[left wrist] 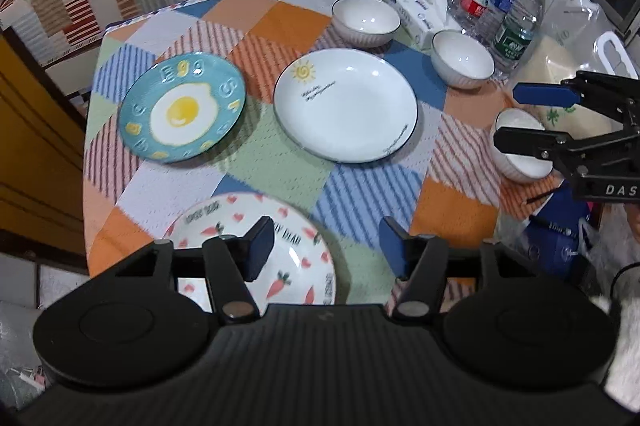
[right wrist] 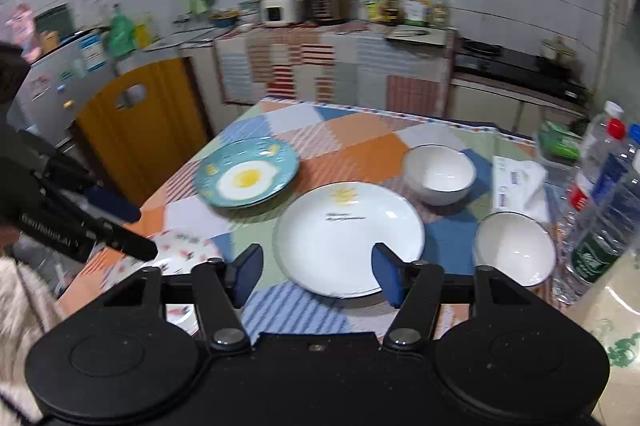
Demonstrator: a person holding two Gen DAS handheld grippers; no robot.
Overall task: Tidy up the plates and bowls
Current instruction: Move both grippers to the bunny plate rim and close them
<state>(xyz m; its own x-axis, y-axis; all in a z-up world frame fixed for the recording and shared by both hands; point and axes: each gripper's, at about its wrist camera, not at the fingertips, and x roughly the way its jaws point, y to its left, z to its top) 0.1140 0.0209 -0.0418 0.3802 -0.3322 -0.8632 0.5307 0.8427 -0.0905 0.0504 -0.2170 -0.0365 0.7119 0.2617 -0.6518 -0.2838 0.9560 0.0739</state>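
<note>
Both hand-held grippers hang above the near edge of a table [left wrist: 360,6] covered in a patchwork cloth, angled down at it. The left gripper [left wrist: 324,246] has its jaws parted with nothing between them, over a carrot-patterned plate [left wrist: 296,266] at the table's near edge. The right gripper [right wrist: 318,272] is likewise parted and empty, over the near rim of a white plate [right wrist: 348,238] with a sun motif at the table's middle.

Along the right side stand clear water bottles [left wrist: 508,10], a tissue pack [left wrist: 420,14] and a sack [left wrist: 572,94], crowding the bowls there.

A teal fried-egg plate [left wrist: 182,112] lies left of the white plate, apart from it. Three white ribbed bowls sit upright and separate: a far bowl [left wrist: 366,20], a middle bowl [left wrist: 462,58] just beside the bottles, and a near bowl [left wrist: 520,146] partly hidden behind the right gripper's fingers in the left wrist view.
</note>
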